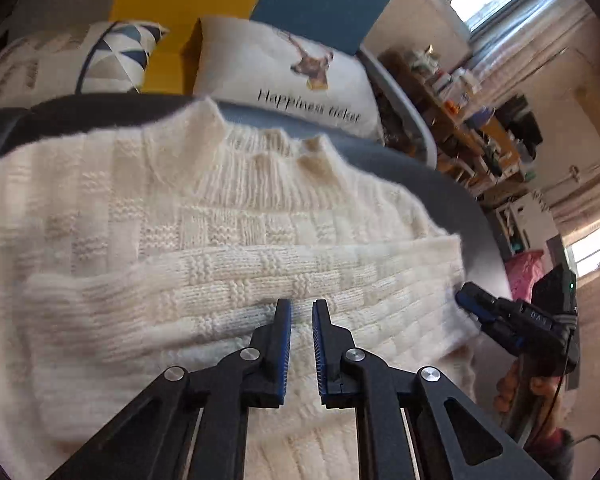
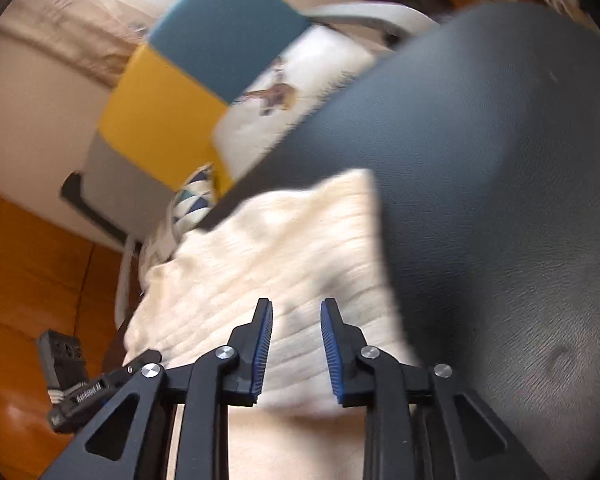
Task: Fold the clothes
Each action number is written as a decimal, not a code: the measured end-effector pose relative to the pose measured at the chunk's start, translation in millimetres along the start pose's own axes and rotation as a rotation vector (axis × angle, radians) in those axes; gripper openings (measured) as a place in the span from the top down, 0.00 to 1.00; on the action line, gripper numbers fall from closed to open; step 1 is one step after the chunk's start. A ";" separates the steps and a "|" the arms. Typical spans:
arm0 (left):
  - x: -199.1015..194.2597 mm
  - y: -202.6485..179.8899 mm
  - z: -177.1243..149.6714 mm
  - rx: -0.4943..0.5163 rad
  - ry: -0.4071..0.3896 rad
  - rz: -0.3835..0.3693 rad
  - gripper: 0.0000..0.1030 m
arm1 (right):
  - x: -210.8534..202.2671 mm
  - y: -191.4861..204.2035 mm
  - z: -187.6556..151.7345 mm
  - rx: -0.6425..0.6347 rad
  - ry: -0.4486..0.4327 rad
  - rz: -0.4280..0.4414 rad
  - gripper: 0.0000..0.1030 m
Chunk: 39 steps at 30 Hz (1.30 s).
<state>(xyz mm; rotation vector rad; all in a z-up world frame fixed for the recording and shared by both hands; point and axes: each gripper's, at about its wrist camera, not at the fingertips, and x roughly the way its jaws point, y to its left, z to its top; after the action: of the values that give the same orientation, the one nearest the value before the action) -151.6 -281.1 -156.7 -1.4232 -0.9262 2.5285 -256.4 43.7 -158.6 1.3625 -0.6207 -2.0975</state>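
A cream knitted sweater (image 1: 228, 216) lies flat on a dark blue-grey seat cushion (image 1: 432, 176), collar toward the pillows. One sleeve (image 1: 260, 280) is folded across its chest. My left gripper (image 1: 302, 308) hovers just above that sleeve, open by a narrow gap with nothing between its fingers. My right gripper (image 1: 470, 300) is at the sweater's right edge. In the blurred right wrist view, my right gripper (image 2: 296, 308) stands open over the sweater (image 2: 284, 248), near its edge on the cushion (image 2: 500, 200). The left gripper's body (image 2: 80, 384) shows at lower left.
A white "Happiness ticket" pillow (image 1: 284, 80) and a triangle-patterned pillow (image 1: 116, 56) lean on yellow (image 1: 180, 0) and teal (image 1: 324, 0) backrest blocks. Cluttered shelves (image 1: 480, 132) and a pink bag (image 1: 524, 276) stand to the right. Orange wooden floor (image 2: 20, 280) lies beside the seat.
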 end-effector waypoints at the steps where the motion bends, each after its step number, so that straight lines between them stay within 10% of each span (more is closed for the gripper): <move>1: -12.4 5.5 -3.8 -0.034 -0.021 -0.022 0.88 | 1.8 13.0 -4.7 -0.040 0.007 -0.002 0.75; 12: -207.7 174.7 -120.5 -0.526 -0.276 0.039 0.77 | 74.3 110.5 -79.1 -0.385 0.174 -0.185 0.70; 21: -366.7 339.1 -261.4 -0.997 -0.569 0.192 0.77 | 39.0 145.7 -121.9 -0.367 0.124 -0.058 0.70; 39: -351.2 429.7 -279.5 -1.312 -0.678 -0.003 0.76 | 44.3 159.0 -153.0 -0.379 0.155 -0.102 0.70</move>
<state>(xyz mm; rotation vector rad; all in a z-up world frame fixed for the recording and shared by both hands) 357.1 -628.7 -236.9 -0.4760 -2.9911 2.3411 -97.9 -115.4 -143.3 1.3391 -0.0832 -2.0314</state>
